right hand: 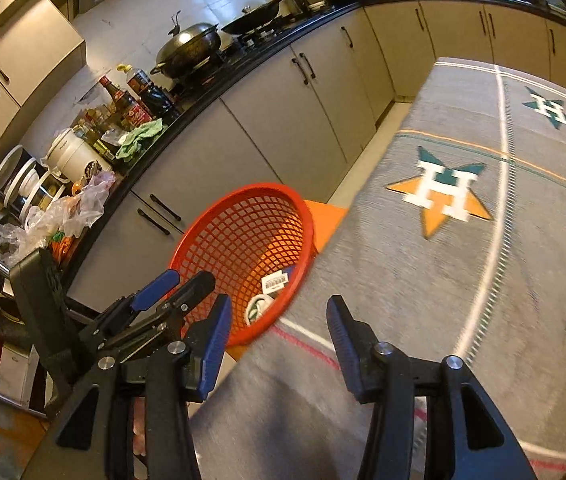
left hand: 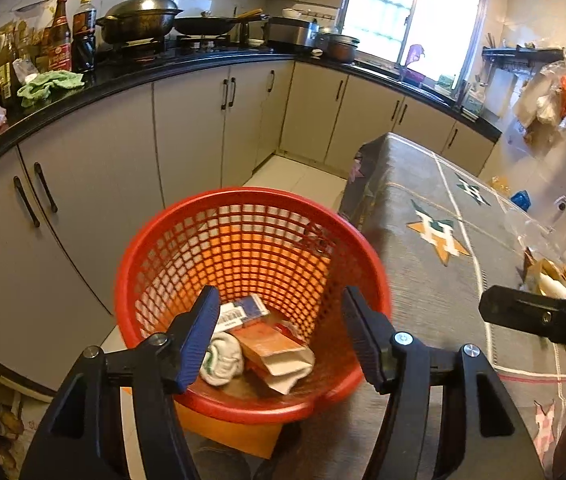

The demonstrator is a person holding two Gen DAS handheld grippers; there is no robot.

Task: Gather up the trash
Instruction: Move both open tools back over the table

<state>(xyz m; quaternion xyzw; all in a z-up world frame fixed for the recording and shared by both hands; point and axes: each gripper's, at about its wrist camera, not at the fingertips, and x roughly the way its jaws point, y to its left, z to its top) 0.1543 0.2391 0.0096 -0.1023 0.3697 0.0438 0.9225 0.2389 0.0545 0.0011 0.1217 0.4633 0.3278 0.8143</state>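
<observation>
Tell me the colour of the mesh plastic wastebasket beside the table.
Red plastic mesh wastebasket; left wrist view shows it best.

A large white letter "H" stands on the orange and green star (right hand: 441,194) woven in the grey table cloth (right hand: 423,280), and a second "H" on the green star (right hand: 551,109) farther to the right. The barcode label (right hand: 275,281) in the red basket (right hand: 219,236) and the red bottle labels (left hand: 60,56) on the counter are too small to read.

Both wrist views look down, sharing the red basket (left hand: 251,240).
</observation>
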